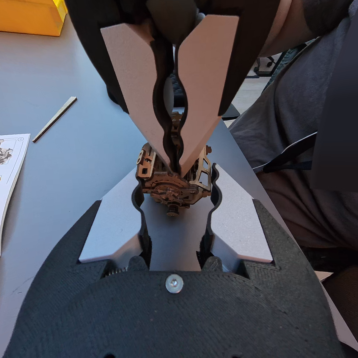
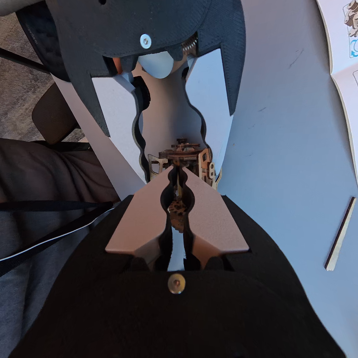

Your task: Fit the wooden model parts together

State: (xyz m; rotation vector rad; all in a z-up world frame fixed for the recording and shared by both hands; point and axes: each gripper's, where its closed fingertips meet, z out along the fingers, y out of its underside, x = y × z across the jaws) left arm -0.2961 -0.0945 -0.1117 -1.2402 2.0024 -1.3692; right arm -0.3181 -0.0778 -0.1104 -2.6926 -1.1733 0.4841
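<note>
At the far left of the left wrist view a yellow box (image 1: pixel 31 17) is seen, a thing not shown in the right wrist view. Below it a booklet (image 1: pixel 11 174) lies at the edge, and one wooden strip (image 1: pixel 54 119) lies flat on the grey surface (image 1: pixel 77 155); both are also seen on the right side of the right view. One wooden model (image 1: pixel 172 184) stands on the surface near its corner, between the spread fingers of the left tool (image 1: pixel 175 186), which flank it; contact cannot be told. The right tool (image 1: pixel 175 168) comes down on the model's top with its fingers nearly together, pinched at the tips on a thin part. Only the right view shows a gear-like piece (image 2: pixel 177 211) between those fingers. At the right a person's grey clothing (image 1: pixel 290 116) and some floor are seen. Two tools are counted.
</note>
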